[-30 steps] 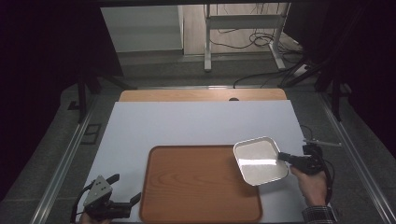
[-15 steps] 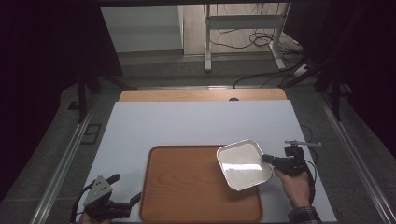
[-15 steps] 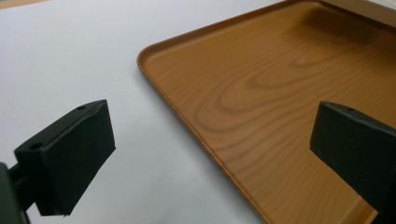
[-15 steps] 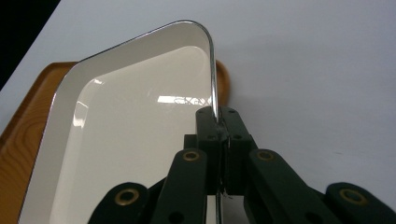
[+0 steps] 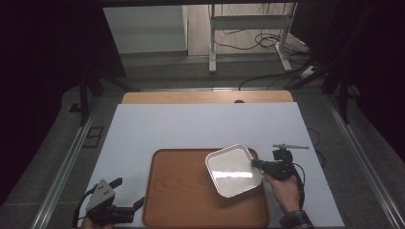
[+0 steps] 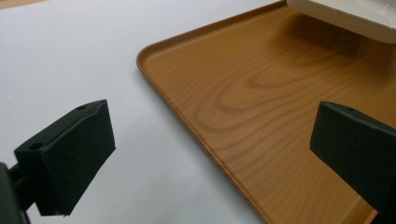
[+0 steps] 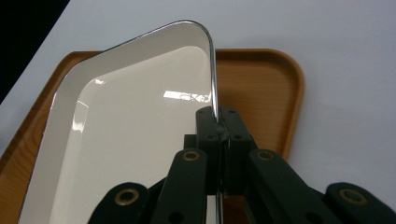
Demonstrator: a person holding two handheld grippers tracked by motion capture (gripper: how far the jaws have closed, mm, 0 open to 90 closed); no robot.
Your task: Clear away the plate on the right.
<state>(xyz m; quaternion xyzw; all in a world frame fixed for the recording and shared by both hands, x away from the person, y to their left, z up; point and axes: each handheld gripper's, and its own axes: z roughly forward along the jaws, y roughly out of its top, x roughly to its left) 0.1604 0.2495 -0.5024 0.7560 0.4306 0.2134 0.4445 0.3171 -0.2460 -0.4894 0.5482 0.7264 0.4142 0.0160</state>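
Since a second ago the white dish [image 5: 233,170] has travelled leftward — from overhanging the tray's right edge to sitting over its right half, with the right gripper [image 5: 258,164] and the hand [image 5: 285,187] behind it following in from the right. The left gripper has not shifted in that time.

At the far left of the high view, the left gripper [image 5: 128,194] rests low near the table's front edge, just beside the tray's front left corner. Its jaws are spread wide; in the left gripper view one black pad sits over the white table cover [image 6: 60,60] and the other over the wooden tray [image 6: 261,98], nothing between them.

The tray [image 5: 181,191] lies flat on the white cover, toward the front of the table, its rim raised all round.

Over its right part is the dish — square, shallow, with a thin dark rim. The left gripper view shows it casting a shadow on the wood beneath; whether it touches the tray I cannot tell.

The right gripper's jaws are pressed together on the dish's rim at its right side, clear in the right gripper view [image 7: 217,140].

Further right, a thin metal tool [image 5: 290,146] lies on the cover, apart from the tray.
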